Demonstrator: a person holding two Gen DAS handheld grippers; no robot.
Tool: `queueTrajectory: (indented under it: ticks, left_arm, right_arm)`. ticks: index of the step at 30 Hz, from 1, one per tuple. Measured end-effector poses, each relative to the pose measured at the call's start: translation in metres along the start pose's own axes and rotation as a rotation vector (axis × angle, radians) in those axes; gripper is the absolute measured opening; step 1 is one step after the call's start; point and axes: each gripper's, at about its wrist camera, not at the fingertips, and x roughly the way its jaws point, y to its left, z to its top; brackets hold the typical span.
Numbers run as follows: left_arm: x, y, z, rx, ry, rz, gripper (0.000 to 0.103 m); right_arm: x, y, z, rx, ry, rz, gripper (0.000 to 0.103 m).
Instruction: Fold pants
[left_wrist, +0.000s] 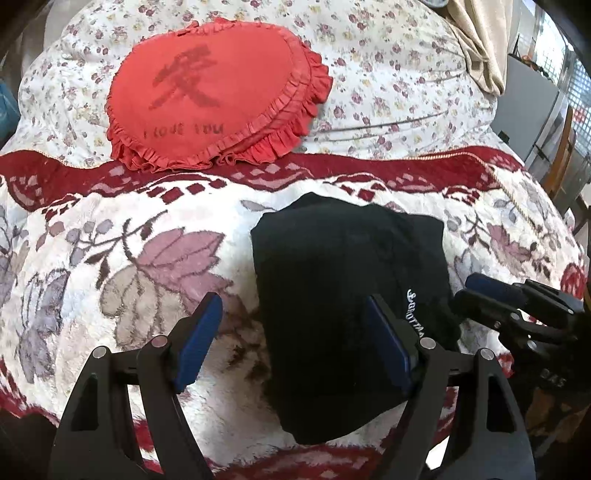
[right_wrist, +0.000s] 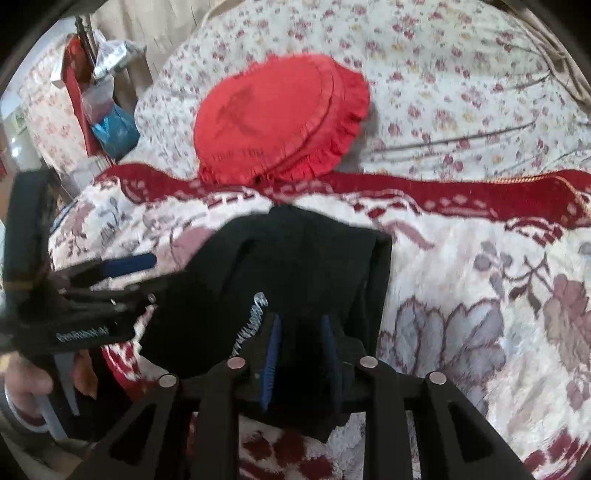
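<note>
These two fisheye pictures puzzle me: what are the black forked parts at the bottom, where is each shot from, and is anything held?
No robot here: a person holds a two-finger tool in each hand, each carrying a camera looking along its fingers. The left view shows the left tool open, straddling an edge of the folded black pants. The right view shows the right tool closed on the pants' near edge. The pants lie on a floral blanket, with a red heart pillow behind.

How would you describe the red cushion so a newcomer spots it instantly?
Start at the bed's dark red blanket border. Just beyond it, on the small-flowered sheet, lies the red cushion. It alone is heart-shaped and frilled, with "I love you" printed on it.
</note>
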Motion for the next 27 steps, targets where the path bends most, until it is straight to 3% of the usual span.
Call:
queueTrajectory:
  ticks: [1,3,8,27]
  left_arm:
    - [-0.001,0.001,0.001,-0.007,-0.005,0.002,0.08]
    - [-0.002,0.001,0.001,-0.012,-0.011,0.012,0.08]
    - [-0.001,0.004,0.004,-0.025,-0.01,0.004,0.08]
    - [-0.002,0.006,0.002,-0.005,-0.026,0.1,0.08]
  right_arm:
    - [-0.003,0.001,0.001,0.008,-0.012,0.003,0.043]
    - [-0.008,0.004,0.003,0.031,-0.041,0.012,0.05]
    - [-0.007,0.007,0.008,0.048,-0.043,0.027,0.05]
    - [0.003,0.011,0.008,0.042,-0.021,0.029,0.05]
